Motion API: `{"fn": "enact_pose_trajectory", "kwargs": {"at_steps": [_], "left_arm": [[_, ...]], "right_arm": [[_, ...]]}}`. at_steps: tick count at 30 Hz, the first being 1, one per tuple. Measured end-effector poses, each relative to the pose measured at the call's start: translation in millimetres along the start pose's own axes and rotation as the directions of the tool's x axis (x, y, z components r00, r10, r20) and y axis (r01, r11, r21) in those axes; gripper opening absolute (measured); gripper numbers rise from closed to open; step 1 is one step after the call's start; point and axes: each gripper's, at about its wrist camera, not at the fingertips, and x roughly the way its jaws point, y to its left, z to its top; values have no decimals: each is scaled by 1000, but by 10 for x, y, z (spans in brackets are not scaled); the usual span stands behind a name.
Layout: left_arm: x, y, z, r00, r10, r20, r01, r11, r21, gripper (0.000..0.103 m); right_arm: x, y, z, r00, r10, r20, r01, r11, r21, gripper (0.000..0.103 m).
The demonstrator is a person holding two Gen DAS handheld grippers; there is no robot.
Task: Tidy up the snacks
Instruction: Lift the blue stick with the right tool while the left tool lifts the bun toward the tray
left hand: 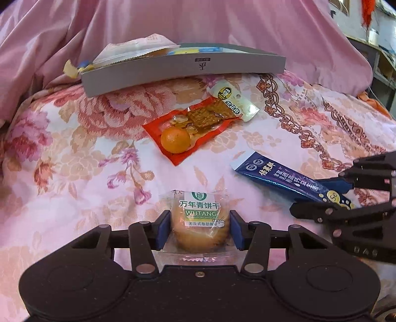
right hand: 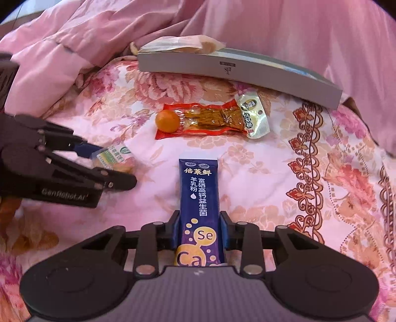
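My left gripper (left hand: 200,229) is shut on a wrapped round biscuit (left hand: 199,224) with a green and white label, low over the bed. My right gripper (right hand: 200,230) is shut on a dark blue milk powder sachet (right hand: 199,198). The sachet (left hand: 279,177) and right gripper (left hand: 321,195) show at the right of the left wrist view. The biscuit (right hand: 112,159) and left gripper (right hand: 109,163) show at the left of the right wrist view. A small orange (left hand: 175,140) lies on a red snack packet (left hand: 195,126), with a pale yellow packet (left hand: 234,99) beside it.
A flat grey box (left hand: 183,70) with several snack packets in it lies at the back of the floral bedspread (left hand: 74,173); it also shows in the right wrist view (right hand: 237,70). A pink quilt (left hand: 173,22) is heaped behind the box.
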Motion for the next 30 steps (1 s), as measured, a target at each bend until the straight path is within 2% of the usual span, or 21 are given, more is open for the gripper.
{"fn": "enact_pose_trajectory", "kwargs": {"at_steps": [4, 12, 22, 30], "left_arm": [[-94, -66, -58, 1000, -19, 3, 19, 999, -36, 51], [-251, -256, -137, 998, -16, 63, 17, 1000, -22, 51], [-294, -224, -77, 996, -9, 83, 14, 999, -52, 51], [-333, -174, -39, 994, -5, 113, 14, 997, -80, 51]], "right_arm": [[-107, 104, -54, 999, -33, 24, 34, 998, -58, 33], [-243, 228, -155, 989, -109, 103, 123, 982, -146, 33], [-342, 104, -184, 974, -149, 170, 166, 982, -92, 33], [-368, 29, -193, 971, -158, 181, 170, 984, -51, 33]]}}
